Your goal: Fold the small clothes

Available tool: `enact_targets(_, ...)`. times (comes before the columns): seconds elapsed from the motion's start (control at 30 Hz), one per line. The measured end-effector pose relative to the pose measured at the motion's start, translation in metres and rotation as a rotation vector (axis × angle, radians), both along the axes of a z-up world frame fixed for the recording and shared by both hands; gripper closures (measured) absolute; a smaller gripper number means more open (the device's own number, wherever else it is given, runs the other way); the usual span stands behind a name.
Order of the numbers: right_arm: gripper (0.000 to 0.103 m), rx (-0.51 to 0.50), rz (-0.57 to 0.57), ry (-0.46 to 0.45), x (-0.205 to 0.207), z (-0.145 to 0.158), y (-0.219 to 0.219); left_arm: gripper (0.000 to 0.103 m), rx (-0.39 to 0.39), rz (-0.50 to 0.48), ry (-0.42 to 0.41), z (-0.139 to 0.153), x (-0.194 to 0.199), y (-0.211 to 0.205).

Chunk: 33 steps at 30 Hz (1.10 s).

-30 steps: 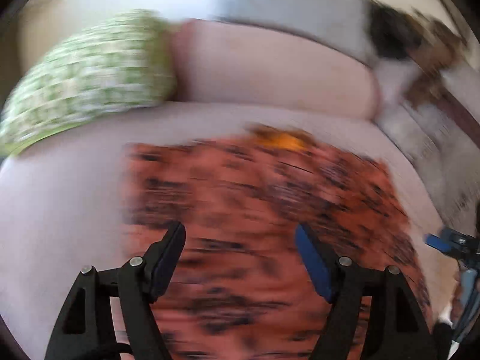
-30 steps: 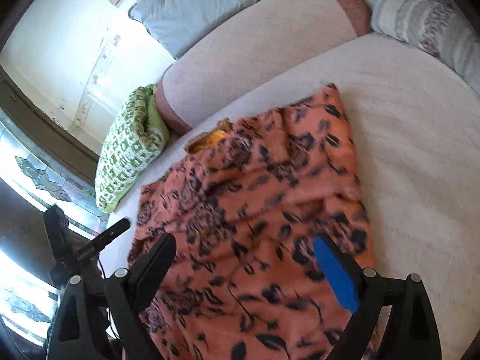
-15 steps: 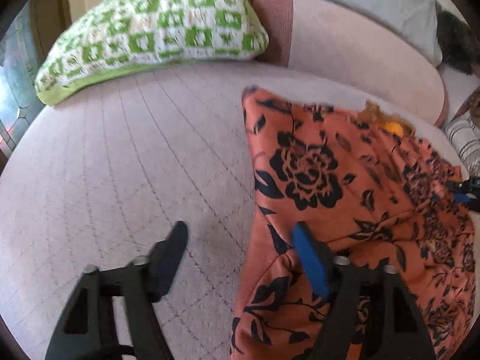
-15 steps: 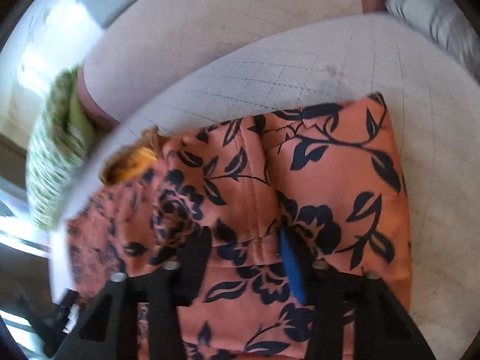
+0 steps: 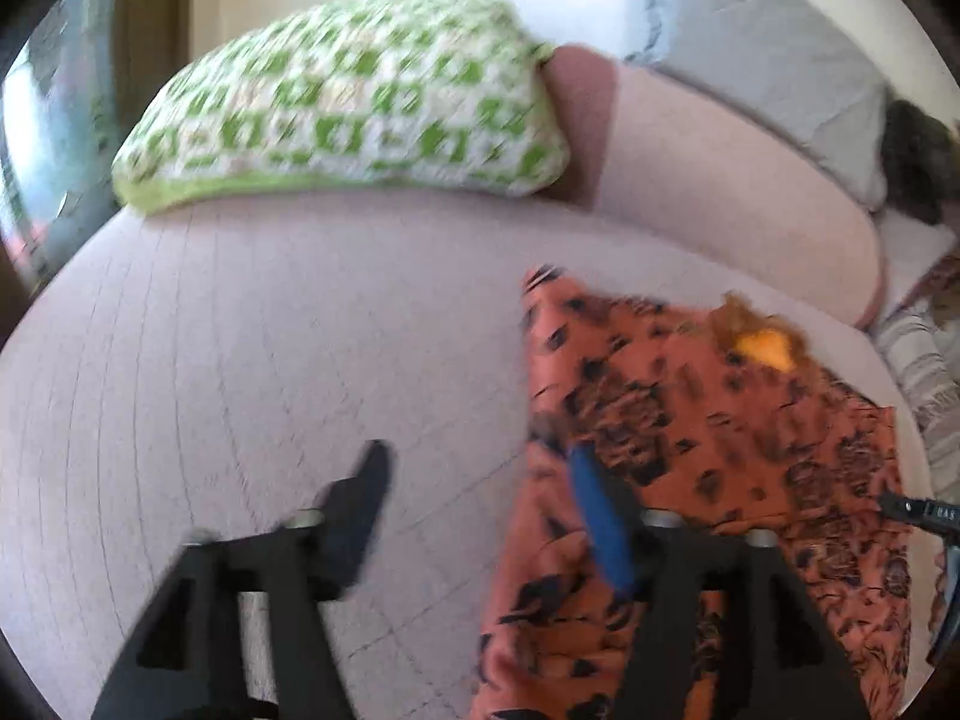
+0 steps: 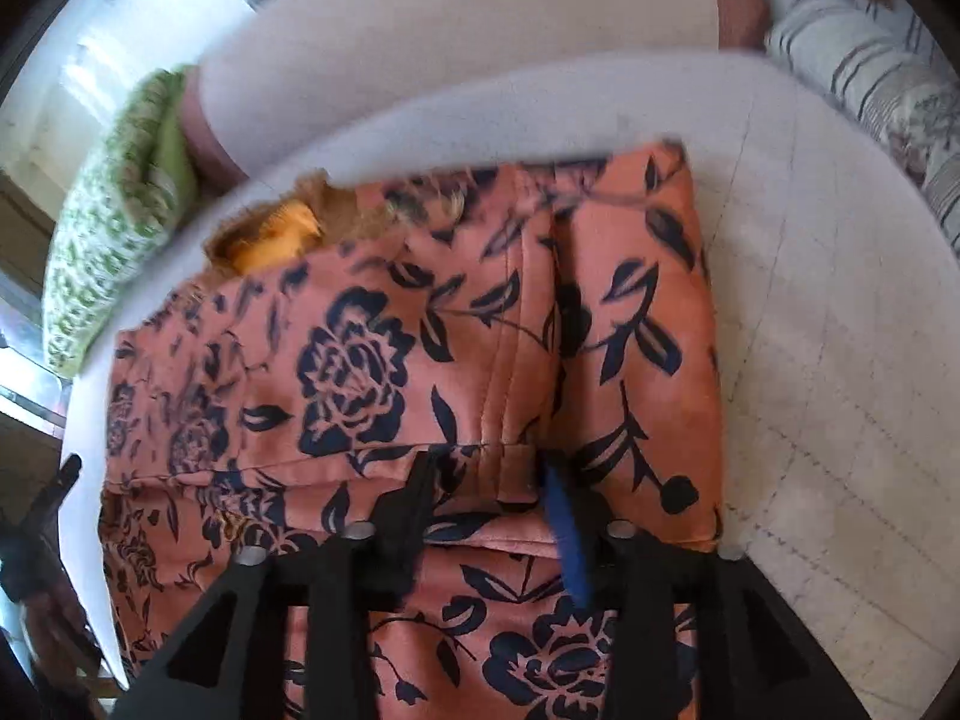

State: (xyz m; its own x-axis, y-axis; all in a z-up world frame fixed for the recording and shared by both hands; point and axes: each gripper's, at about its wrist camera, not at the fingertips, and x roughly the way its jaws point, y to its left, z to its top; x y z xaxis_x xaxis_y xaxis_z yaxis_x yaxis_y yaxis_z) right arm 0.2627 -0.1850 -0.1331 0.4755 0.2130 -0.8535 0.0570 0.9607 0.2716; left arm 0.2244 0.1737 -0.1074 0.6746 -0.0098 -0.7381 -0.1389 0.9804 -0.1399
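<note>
Since half a second ago, the left tool [image 5: 474,516] has drifted a little back and stays released at the left edge of the orange cotton garment with dark blue flowers [image 6: 420,360]. Right tool [image 6: 489,504] is clenched on a folded edge. Garment lies on the pale quilted bed [image 5: 240,330]; one fold seems done, more folds remain.

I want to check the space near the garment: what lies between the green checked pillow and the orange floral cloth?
Only bare pale quilted cover, as the left wrist view shows; green checked pillow and orange floral cloth lie apart.
</note>
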Motion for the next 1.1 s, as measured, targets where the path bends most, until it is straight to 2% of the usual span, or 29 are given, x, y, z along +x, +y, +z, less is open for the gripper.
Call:
enact_targets(0.07,0.032,0.019,-0.022,-0.064,-0.005,0.015,-0.003,0.029,0.038,-0.042,-0.014,0.006,0.01,-0.01)
enact_targets(0.13,0.032,0.011,-0.021,-0.108,-0.004,0.028,-0.001,0.029,0.046,-0.047,0.002,0.002,0.023,-0.017)
enact_targets(0.2,0.032,0.016,-0.029,-0.122,0.007,0.033,-0.004,0.031,0.037,-0.061,0.054,-0.011,0.036,-0.022)
enact_targets(0.23,0.032,0.023,-0.038,-0.118,0.012,0.029,-0.009,0.061,0.042,-0.066,0.102,-0.022,0.042,-0.022)
enact_targets(0.27,0.033,0.024,-0.028,-0.092,0.019,0.022,-0.008,0.083,0.06,-0.054,0.171,-0.036,0.05,-0.022)
enact_targets(0.3,0.054,0.008,-0.007,-0.026,0.027,0.009,-0.004,0.09,0.044,-0.042,0.214,-0.047,0.054,-0.018)
enact_targets(0.33,0.068,-0.016,0.006,0.036,0.031,-0.004,-0.005,0.089,0.015,-0.03,0.19,-0.047,0.052,-0.014)
enact_targets(0.37,0.07,-0.039,0.019,0.053,0.03,-0.011,-0.005,0.089,0.026,-0.027,0.184,-0.044,0.05,-0.014)
enact_targets(0.43,0.069,-0.067,0.037,0.018,0.024,0.0,-0.002,0.09,0.119,0.002,0.152,-0.033,0.043,-0.017)
enact_targets(0.47,0.064,-0.078,0.032,-0.014,0.02,0.01,-0.002,0.089,0.125,0.004,0.122,-0.025,0.041,-0.016)
enact_targets(0.5,0.052,-0.1,0.013,-0.05,0.017,0.021,-0.003,0.085,0.096,0.0,0.095,-0.017,0.041,-0.014)
enact_targets(0.57,0.038,-0.069,-0.014,-0.136,0.014,0.044,-0.006,0.072,0.053,-0.03,0.034,-0.001,0.043,-0.017)
enact_targets(0.6,0.037,-0.026,-0.015,-0.186,0.015,0.056,-0.006,0.063,0.052,-0.046,0.004,0.005,0.045,-0.022)
enact_targets(0.67,0.035,0.054,0.022,-0.23,0.024,0.069,0.0,0.056,0.023,-0.111,-0.038,0.012,0.053,-0.037)
enact_targets(0.73,0.031,0.17,0.083,-0.23,0.038,0.061,0.008,0.054,0.023,-0.133,-0.018,0.004,0.066,-0.047)
enact_targets(0.77,0.023,0.216,0.098,-0.206,0.047,0.05,0.009,0.054,0.034,-0.107,0.059,-0.014,0.079,-0.049)
enact_targets(0.8,0.017,0.252,0.101,-0.135,0.06,0.028,0.013,0.054,0.045,-0.084,0.13,-0.03,0.089,-0.047)
enact_targets(0.83,0.017,0.246,0.049,0.016,0.075,-0.009,0.01,0.049,0.042,-0.046,0.238,-0.057,0.099,-0.041)
enact_targets(0.87,0.023,0.278,0.012,0.038,0.076,-0.023,0.008,0.047,0.033,-0.039,0.181,-0.054,0.095,-0.04)
enact_targets(0.9,0.023,0.318,-0.019,-0.027,0.069,-0.017,0.003,0.046,0.067,-0.045,0.166,-0.048,0.091,-0.042)
enact_targets(0.93,0.023,0.318,-0.031,-0.047,0.063,-0.007,0.003,0.046,0.098,-0.049,0.171,-0.043,0.087,-0.045)
enact_targets(1.0,0.021,0.269,0.001,-0.137,0.049,0.018,0.01,0.044,0.078,-0.069,0.102,-0.025,0.068,-0.043)
enact_targets(1.03,0.019,0.277,0.024,-0.167,0.044,0.023,0.013,0.037,0.073,-0.063,0.085,-0.02,0.059,-0.04)
enact_targets(1.07,0.011,0.29,0.052,-0.164,0.045,0.02,0.014,0.034,0.069,-0.052,0.076,-0.017,0.05,-0.038)
enact_targets(1.1,0.01,0.27,0.067,-0.116,0.049,0.009,0.015,0.033,0.06,-0.051,0.09,-0.016,0.043,-0.035)
